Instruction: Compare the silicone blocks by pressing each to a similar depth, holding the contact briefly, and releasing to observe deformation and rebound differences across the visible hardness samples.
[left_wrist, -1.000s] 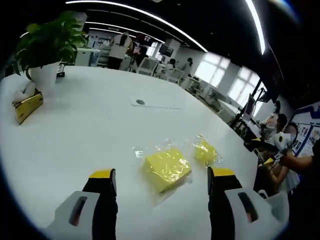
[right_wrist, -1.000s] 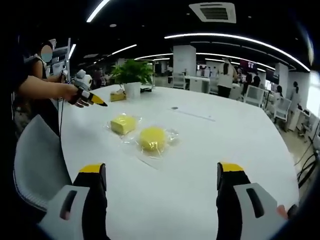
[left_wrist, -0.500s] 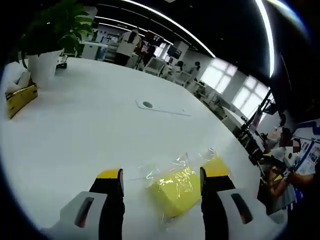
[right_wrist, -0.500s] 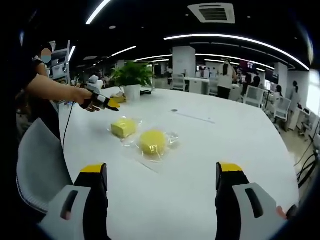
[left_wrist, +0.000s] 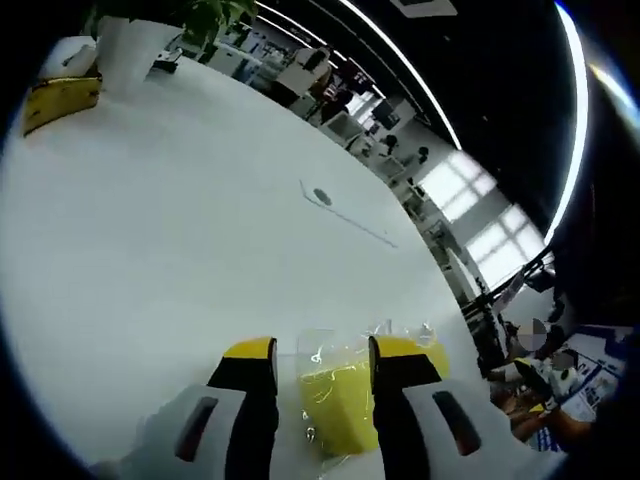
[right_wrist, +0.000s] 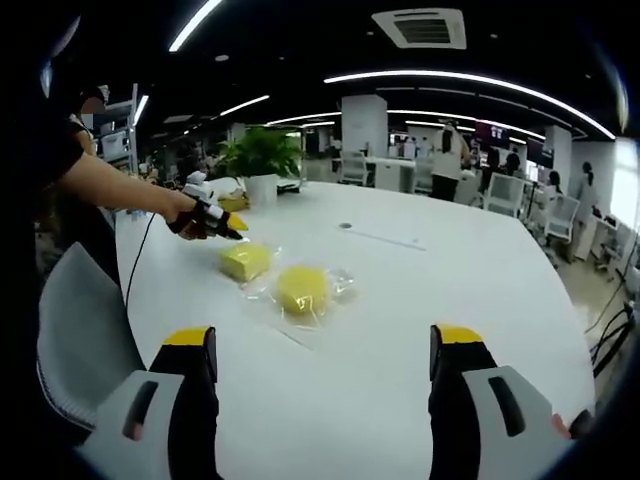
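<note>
A square yellow silicone block (left_wrist: 335, 400) in clear wrap lies low between the jaws of my left gripper (left_wrist: 322, 350). Those jaws have narrowed to a small gap; the right one looks against the block, and a sliver of table shows by the left one. In the right gripper view a hand holds this left gripper (right_wrist: 215, 220) at the far left edge of the square block (right_wrist: 245, 262). A round yellow block (right_wrist: 302, 288), also wrapped, lies just right of it. My right gripper (right_wrist: 320, 345) hangs wide open above the white table (right_wrist: 420, 300), well short of both blocks.
A potted plant (right_wrist: 262, 150) and a yellow tissue box (left_wrist: 60, 95) stand at the table's far end. A cable port (left_wrist: 322, 196) sits mid-table. A grey chair (right_wrist: 75, 340) stands at the near left edge. People move in the office behind.
My left gripper has come forward and down over the square block, and its jaws have narrowed from wide to a small gap. The right gripper has stayed still and open.
</note>
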